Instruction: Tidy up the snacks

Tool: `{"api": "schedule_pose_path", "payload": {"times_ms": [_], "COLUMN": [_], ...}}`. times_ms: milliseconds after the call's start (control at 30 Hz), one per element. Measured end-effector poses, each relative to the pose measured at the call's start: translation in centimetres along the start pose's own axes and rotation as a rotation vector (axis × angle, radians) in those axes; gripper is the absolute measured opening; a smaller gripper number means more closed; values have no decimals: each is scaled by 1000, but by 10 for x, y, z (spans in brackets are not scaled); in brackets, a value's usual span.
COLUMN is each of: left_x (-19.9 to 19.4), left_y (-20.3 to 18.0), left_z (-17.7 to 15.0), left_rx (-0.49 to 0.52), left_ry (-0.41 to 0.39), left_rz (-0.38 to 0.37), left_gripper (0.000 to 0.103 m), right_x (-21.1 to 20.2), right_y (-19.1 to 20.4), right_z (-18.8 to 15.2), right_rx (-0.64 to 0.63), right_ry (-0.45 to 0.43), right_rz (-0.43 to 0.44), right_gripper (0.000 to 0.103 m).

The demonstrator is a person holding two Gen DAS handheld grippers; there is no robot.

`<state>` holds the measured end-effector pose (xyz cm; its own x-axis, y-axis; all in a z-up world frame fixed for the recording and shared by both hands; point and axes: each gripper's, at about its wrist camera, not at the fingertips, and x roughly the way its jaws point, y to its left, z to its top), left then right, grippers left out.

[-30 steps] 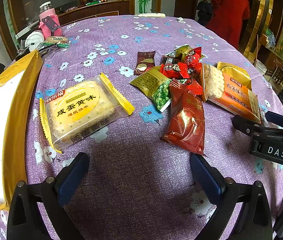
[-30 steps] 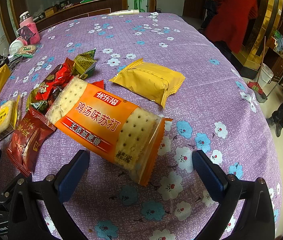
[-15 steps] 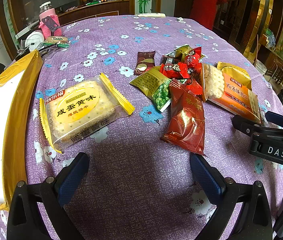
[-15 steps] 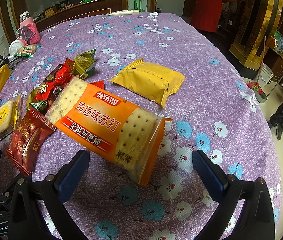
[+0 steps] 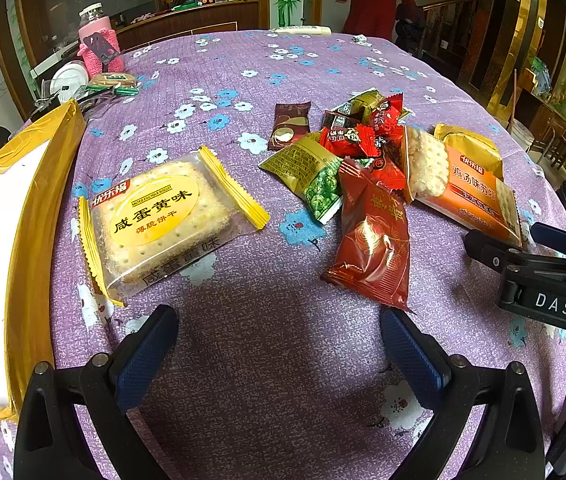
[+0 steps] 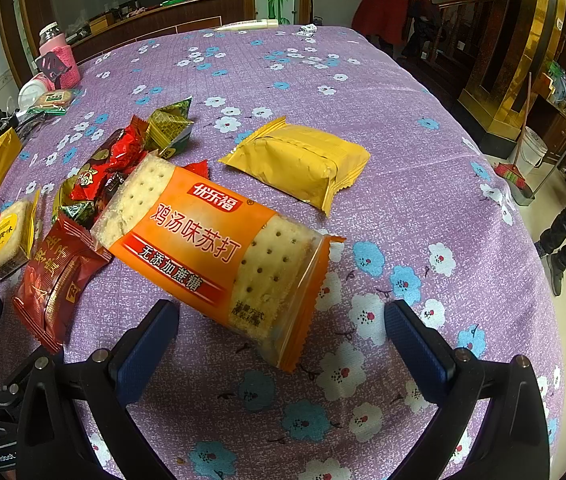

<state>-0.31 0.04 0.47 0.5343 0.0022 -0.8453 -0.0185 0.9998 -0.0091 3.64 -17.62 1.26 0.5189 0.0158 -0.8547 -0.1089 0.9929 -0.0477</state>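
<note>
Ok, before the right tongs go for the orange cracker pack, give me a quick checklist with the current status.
1. Right tongs open: ok.
2. Orange cracker pack just ahead, near end between the fingers' line: ok.
3. Pack free of neighbours: not ok, its far end lies on the red candies.
4. Plain yellow packet apart from it: ok.
5. Left tongs open, holding nothing: ok.
6. Yellow box has room: cannot tell.

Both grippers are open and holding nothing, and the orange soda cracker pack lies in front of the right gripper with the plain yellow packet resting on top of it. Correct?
Not quite. In the right wrist view the plain yellow packet lies on the tablecloth beyond the orange soda cracker pack, apart from it, not on top. The rest holds: the right gripper and left gripper have their jaws open and empty.
</note>
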Motion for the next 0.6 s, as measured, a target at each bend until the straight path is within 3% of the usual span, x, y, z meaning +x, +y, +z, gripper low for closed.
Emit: {"api": "schedule_pose_path", "payload": {"times_ms": [233,333,467,600], "left_x": [-18,-38,-64,-48], "left_y": [10,17,32,60], "left_z": [-25,-28,-3,21], "left_rx": [71,55,89,-22], "left_ry": [24,-2,-92,-10], "left_rz": [-107,-163,-119,-166], "left_gripper": [102,89,86,86], "right_x": [0,0,0,0], "right_y": [0,0,0,0], "right_z": [0,0,0,0], "right_rx": [0,0,0,0], "right_ry": [0,0,0,0], "right_rz": [0,0,0,0], "right_gripper": [103,103,103,103]}}
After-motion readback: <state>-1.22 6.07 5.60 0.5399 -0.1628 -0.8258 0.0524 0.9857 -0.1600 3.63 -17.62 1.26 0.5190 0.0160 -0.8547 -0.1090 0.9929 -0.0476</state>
